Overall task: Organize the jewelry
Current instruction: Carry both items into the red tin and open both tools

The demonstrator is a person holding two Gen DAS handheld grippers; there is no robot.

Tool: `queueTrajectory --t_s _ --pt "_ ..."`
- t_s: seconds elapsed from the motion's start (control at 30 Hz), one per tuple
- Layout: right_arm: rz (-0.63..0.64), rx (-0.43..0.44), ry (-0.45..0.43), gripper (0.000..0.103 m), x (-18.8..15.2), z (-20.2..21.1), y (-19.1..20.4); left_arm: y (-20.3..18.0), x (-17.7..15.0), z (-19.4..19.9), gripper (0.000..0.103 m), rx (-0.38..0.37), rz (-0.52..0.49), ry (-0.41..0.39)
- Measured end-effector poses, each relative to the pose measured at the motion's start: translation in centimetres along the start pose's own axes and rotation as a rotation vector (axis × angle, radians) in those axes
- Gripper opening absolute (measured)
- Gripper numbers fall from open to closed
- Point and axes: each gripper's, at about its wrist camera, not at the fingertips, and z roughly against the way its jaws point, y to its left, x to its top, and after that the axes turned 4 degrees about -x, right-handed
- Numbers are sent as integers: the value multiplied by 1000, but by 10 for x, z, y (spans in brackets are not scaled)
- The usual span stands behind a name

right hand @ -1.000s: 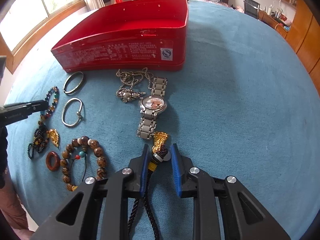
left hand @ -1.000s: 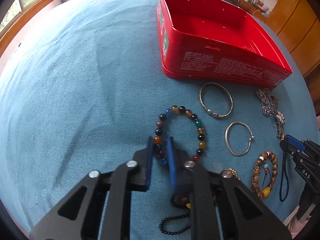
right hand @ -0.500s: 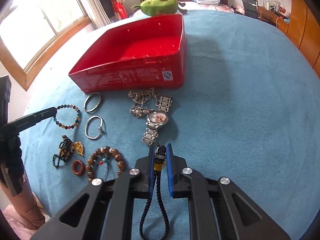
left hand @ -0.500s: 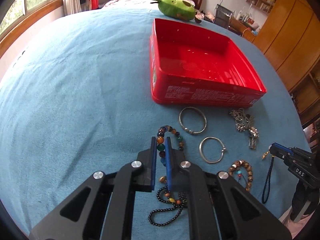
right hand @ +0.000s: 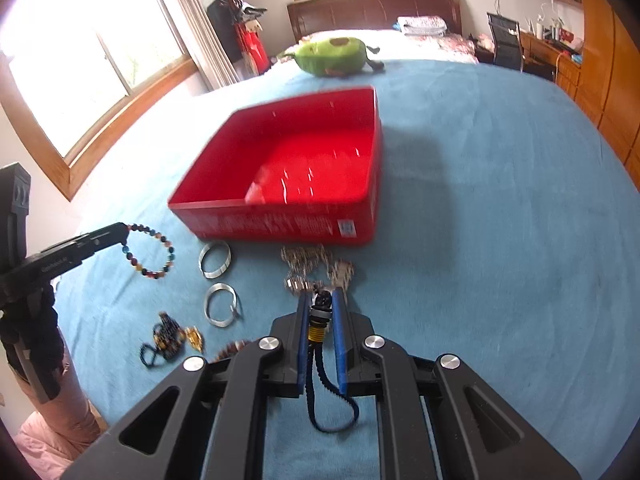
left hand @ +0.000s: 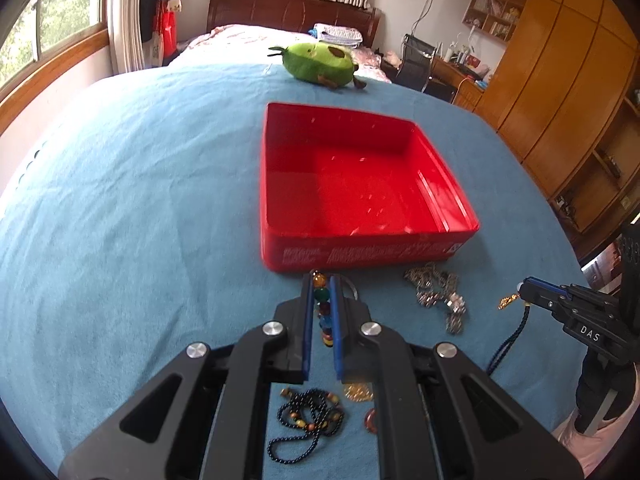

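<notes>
Both tools (left hand: 321,280) (right hand: 322,292) higher, jewelry lifted.

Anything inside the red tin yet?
No jewelry shows in the red tin: its bare red floor is visible in both wrist views. The near wall hides a thin strip of floor. The beaded bracelet and the corded charm are held in the claws outside it.
</notes>
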Motion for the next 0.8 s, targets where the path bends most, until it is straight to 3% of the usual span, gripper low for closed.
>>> queueTrajectory --t_s 0.23,0.43,0.57,0.8 --pt "27 41 -68 11 65 15 16 -24 49 7 6 -26 -34 -55" --pt "42 63 -116 11 132 7 32 -32 91 -12 6 -42 -34 -67" --pt "34 71 -114 11 170 -24 32 -32 115 -38 6 -38 -35 -63" --pt "3 66 -41 11 183 -109 19 -14 133 -109 6 -46 -11 10"
